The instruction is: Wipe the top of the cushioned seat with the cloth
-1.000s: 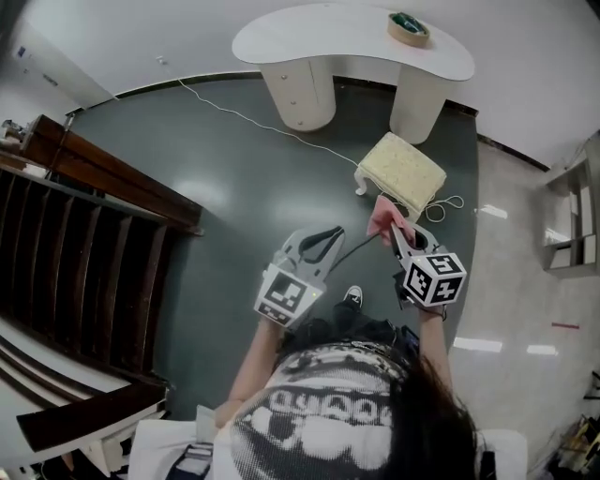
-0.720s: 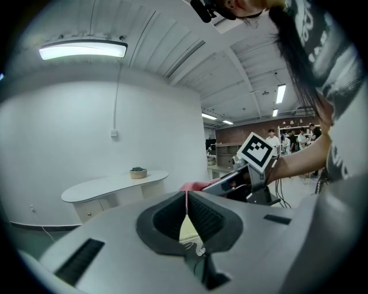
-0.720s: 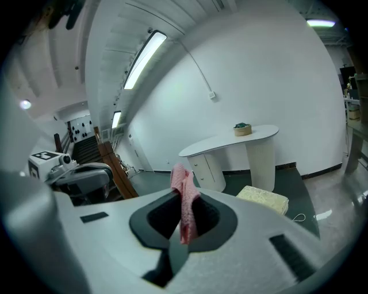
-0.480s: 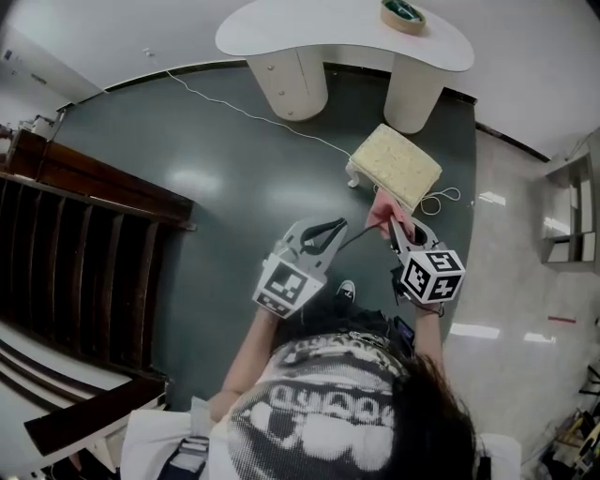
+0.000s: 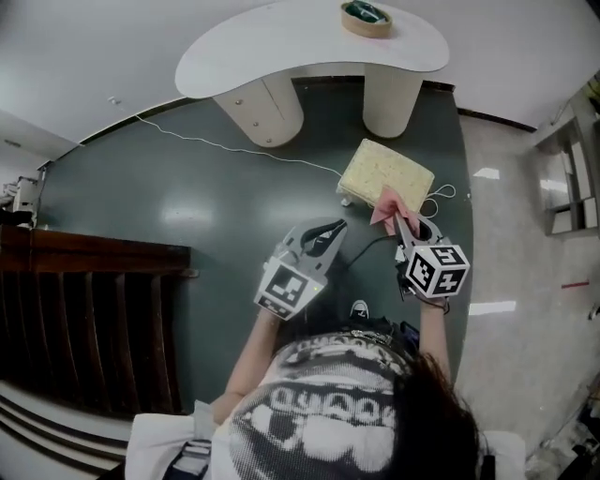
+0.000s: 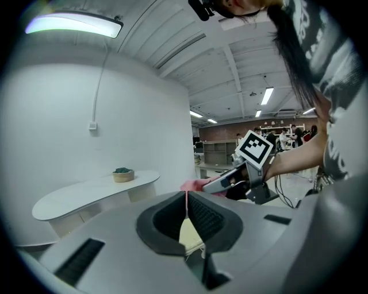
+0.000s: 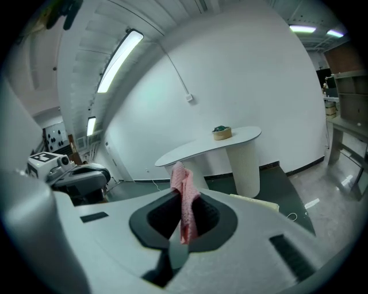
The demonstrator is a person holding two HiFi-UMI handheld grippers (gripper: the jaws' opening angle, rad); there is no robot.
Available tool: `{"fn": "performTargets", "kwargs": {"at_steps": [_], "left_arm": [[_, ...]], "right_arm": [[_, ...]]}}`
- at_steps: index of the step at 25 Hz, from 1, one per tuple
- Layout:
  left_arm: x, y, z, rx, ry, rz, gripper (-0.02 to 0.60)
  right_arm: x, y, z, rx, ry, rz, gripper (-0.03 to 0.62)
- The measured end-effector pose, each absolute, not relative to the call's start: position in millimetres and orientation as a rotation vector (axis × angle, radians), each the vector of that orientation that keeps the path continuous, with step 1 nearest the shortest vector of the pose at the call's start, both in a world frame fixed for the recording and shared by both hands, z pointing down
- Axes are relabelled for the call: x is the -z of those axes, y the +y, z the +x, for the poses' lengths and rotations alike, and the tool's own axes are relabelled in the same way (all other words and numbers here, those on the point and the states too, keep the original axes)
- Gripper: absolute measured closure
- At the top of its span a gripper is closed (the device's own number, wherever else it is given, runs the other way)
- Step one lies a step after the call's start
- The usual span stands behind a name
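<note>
right gripper (image 5: 403,228) is clamped on the pink cloth (image 5: 385,203), w/ the cloth up at the near right edge of the cushioned seat (image 5: 382,172), can't tell if it's touching tho. left gripper (image 5: 323,236) has its jaws pressed together w/ nothing in them, off to the left of the seat. white table (image 5: 281,52) w/ a small bowl (image 5: 366,17) is on the far side.

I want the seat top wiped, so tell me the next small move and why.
Probably lower the right gripper forward and down until the pink cloth lies on the cushioned seat. Its jaws are shut on the cloth, which hangs at the seat's near edge, seemingly not yet pressed onto the top.
</note>
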State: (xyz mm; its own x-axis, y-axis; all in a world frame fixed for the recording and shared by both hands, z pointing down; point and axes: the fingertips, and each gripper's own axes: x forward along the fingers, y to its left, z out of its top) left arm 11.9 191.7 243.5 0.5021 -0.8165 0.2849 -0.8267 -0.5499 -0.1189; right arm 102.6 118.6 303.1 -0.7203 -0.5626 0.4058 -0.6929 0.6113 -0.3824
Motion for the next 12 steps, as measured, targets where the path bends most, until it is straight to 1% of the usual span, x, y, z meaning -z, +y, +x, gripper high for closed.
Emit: {"fn": "performTargets", "kwargs": {"at_steps": [5, 12], "left_arm": [[-241, 127, -30, -0.504, -1.323, 2.77, 0.572], [-265, 58, -73, -0.547, -1.126, 2.822, 0.572]], "right_arm": [[-309, 70, 69, -0.837, -2.513, 1.154, 0.583], [-336, 14, 33, -0.887, -2.388, 1.246, 0.583]]}}
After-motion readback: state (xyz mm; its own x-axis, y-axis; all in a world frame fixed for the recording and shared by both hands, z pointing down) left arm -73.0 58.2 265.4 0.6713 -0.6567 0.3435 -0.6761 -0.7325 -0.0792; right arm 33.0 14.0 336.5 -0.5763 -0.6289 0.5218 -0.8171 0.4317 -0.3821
